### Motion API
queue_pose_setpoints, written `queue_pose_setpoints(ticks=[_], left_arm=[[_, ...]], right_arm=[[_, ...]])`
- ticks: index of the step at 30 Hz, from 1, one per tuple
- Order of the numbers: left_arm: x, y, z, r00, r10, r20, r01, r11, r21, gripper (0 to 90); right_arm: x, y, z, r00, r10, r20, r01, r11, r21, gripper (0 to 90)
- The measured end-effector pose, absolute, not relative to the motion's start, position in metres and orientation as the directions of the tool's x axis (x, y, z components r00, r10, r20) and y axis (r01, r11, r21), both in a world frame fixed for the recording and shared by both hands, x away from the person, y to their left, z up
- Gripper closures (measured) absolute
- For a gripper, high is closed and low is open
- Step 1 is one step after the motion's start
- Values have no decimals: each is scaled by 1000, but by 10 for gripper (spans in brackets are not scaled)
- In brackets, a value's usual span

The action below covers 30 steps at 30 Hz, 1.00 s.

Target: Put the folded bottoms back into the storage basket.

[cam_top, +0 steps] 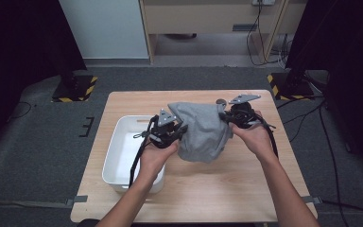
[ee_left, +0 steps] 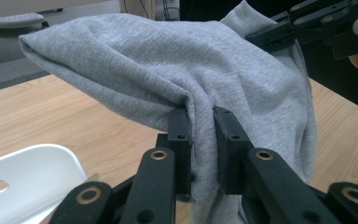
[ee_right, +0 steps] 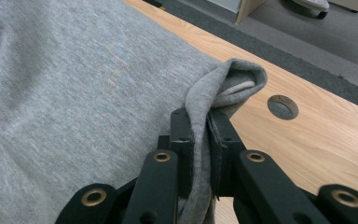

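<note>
fingers (ee_left: 182, 135) of both grippers tight on grey cloth (cam_top: 203, 130) above wooden table (cam_top: 246, 189), white bin (cam_top: 123, 156) alongside

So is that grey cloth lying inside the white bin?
No: the cloth hangs in the air between the two tools, over the table and to the right of the bin.

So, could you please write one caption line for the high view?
Both grippers, left and right, hold a grey cloth above the table, beside a white bin.
</note>
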State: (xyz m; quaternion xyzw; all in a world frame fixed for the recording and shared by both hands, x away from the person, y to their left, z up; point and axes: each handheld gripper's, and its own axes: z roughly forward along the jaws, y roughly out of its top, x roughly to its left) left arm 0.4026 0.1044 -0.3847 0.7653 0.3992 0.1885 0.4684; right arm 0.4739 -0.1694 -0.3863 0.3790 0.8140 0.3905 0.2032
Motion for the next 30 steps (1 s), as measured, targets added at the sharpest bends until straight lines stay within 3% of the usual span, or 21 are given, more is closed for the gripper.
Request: queue_pose_setpoints(ticks=[30], left_arm=[[396,139,-375,595,798,-100,433,-213,876,785]], right_arm=[[475,-135,-373,-653,757,-38,451,428,783,825]])
